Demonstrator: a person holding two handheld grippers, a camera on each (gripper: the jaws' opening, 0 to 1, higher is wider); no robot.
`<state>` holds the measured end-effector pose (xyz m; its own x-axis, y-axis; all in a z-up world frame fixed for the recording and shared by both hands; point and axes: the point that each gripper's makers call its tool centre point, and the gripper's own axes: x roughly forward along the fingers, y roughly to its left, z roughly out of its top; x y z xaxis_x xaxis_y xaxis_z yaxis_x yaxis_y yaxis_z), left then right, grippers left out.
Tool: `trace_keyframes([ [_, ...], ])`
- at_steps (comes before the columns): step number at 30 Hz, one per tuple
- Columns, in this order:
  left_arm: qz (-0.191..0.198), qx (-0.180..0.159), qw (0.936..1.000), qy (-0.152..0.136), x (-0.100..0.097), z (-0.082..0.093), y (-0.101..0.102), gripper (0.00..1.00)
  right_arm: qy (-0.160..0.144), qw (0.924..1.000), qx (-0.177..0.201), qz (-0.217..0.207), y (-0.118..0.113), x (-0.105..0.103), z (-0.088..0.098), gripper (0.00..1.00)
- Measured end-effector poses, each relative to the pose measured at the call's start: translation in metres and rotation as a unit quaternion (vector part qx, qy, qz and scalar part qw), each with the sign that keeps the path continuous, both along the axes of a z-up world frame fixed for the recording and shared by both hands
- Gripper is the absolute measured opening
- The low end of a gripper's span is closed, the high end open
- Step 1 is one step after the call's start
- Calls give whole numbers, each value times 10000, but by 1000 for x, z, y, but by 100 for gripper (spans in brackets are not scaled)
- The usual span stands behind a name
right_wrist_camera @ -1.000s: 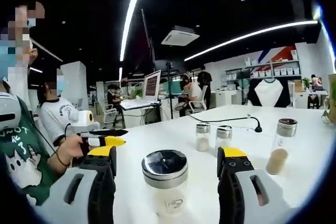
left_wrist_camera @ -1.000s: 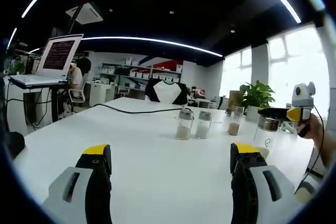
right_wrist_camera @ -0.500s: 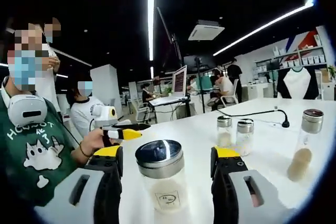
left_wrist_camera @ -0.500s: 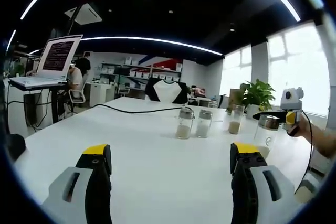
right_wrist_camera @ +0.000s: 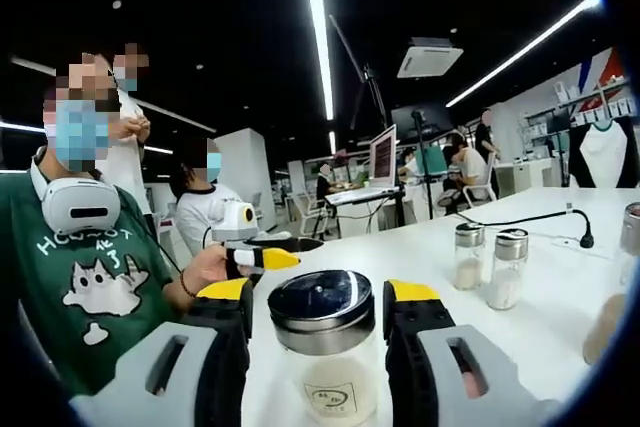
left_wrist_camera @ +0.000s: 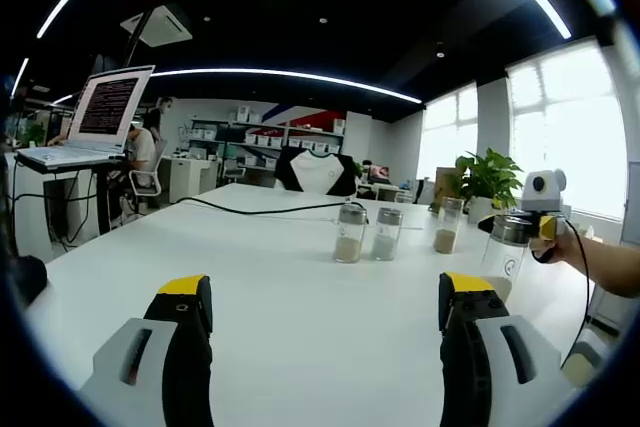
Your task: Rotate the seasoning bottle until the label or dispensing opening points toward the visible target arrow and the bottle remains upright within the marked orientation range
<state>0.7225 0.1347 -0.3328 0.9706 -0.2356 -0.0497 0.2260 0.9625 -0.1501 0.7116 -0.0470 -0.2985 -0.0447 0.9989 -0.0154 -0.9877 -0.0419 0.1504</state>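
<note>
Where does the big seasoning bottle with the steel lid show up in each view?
Left gripper view: the seasoning bottle stands on the white table at the right, above this gripper's right jaw.
Right gripper view: bottom centre, between the right gripper's jaws.
Shared landmark: the pair of small shakers.
</note>
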Motion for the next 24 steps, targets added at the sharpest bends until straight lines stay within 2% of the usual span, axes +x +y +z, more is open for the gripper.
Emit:
trace_keyframes([
  [5, -1, 2, 10000, -28, -1, 2, 0, 99, -190, 9998, -78, -15, 1, 2, -2, 42],
  [13, 5, 0, 10000, -39, -2, 3, 0, 99, -390, 9992, -102, 27, 0, 0, -3, 41],
  [24, -72, 35, 10000, -8, -1, 2, -6, 99, -451, 9988, -210, 5, 0, 1, -4, 41],
])
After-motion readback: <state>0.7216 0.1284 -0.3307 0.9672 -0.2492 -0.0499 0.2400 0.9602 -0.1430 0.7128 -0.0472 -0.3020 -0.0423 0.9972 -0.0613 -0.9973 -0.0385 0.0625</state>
